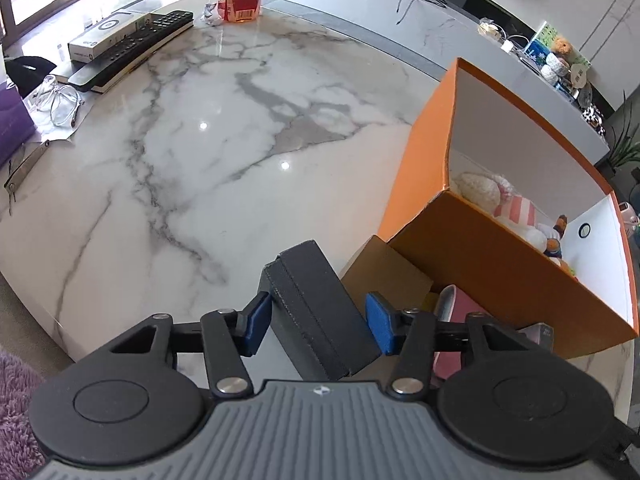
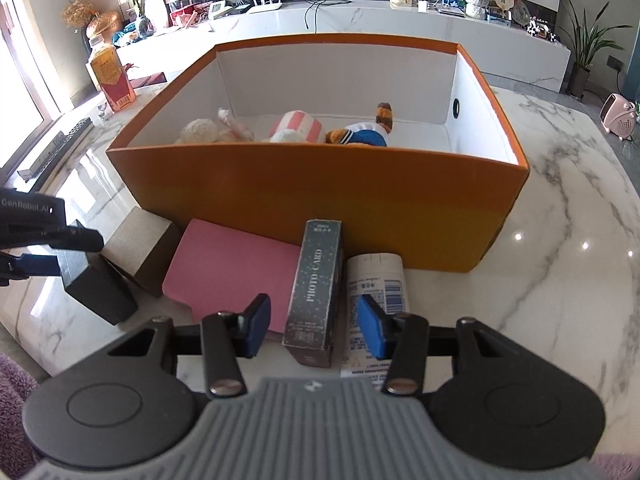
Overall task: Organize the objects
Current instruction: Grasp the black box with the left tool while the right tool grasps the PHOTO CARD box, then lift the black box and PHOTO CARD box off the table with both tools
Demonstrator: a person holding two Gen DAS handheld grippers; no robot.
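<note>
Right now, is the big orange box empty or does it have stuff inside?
Not empty. The orange box is open on top, and plush toys lie on its white floor; much floor is bare.

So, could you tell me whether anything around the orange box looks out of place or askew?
Nothing is spilled or damaged. The photo card box lies propped on the pink notebook, tilted rather than flat, between the open right gripper's fingers. The black box sits skewed between the left gripper's fingers.

White marble table (image 2: 560,208) under orange box (image 2: 320,200), pink notebook (image 2: 232,276), remote (image 1: 132,46).
</note>
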